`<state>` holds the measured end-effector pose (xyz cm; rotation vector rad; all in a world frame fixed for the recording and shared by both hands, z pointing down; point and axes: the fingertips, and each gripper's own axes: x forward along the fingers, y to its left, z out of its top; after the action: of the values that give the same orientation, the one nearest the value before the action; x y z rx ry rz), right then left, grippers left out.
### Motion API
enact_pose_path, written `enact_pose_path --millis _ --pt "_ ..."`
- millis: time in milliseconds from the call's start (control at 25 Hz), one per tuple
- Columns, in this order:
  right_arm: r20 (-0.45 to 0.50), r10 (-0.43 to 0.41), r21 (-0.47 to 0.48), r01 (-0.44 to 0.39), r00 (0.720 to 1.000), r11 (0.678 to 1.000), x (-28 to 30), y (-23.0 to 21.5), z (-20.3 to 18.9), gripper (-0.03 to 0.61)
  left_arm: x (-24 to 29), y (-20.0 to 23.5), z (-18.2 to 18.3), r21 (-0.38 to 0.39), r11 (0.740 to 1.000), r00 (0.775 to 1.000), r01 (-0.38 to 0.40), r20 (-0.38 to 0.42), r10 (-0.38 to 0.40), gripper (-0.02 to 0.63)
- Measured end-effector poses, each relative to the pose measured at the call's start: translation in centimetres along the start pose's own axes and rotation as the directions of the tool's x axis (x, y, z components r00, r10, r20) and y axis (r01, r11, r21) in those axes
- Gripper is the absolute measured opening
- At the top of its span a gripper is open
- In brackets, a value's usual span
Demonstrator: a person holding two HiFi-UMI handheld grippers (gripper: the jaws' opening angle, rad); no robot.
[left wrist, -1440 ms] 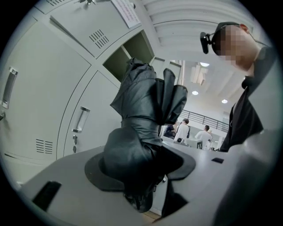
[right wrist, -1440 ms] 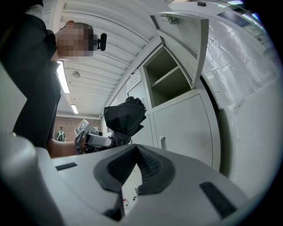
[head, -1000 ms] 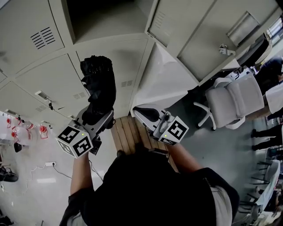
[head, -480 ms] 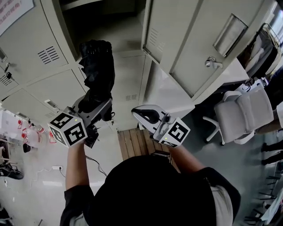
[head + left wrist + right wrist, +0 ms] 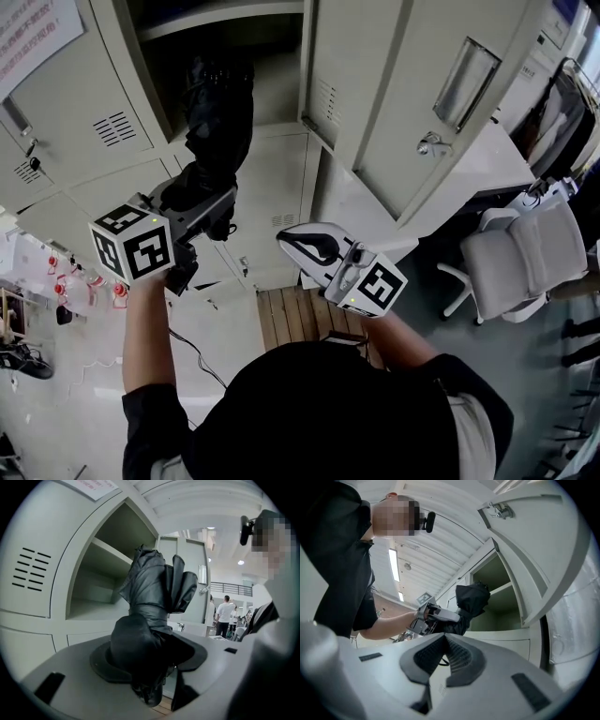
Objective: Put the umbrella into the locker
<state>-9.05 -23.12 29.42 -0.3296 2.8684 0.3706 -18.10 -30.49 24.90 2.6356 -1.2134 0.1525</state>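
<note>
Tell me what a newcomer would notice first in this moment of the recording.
The folded black fabric umbrella, clamped upright in the left tool, stands out against the pale grey metal lockers, its top in front of the open upper compartment. To its right the compartment's grey door stands wide open. Lower down, the right tool is shut and empty.

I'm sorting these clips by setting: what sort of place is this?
Probably a locker area in an office or lab: a bank of grey metal lockers, a white swivel office chair, and ceiling strip lights overhead.
</note>
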Motion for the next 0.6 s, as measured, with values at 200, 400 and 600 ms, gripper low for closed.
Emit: enact_pose_path --millis 200,400,600 --pt "0.009 0.018 0.013 -0.018 1.0 1.0 -0.3 0.6 0.2 0.012 0.6 0.6 2.0 0.046 0.999 0.999 -0.026 -0.038 0.028 0.242" --pt "0.015 0.043 0.022 -0.043 0.999 0.999 -0.6 1.8 0.4 0.012 0.9 1.6 3.3 0.067 0.997 0.997 -0.037 -0.07 0.042 0.242" --pt "0.028 0.047 0.014 -0.048 0.999 0.999 -0.8 2.4 1.0 0.012 1.4 2.3 4.3 0.113 0.992 0.991 -0.061 -0.11 0.074 0.242"
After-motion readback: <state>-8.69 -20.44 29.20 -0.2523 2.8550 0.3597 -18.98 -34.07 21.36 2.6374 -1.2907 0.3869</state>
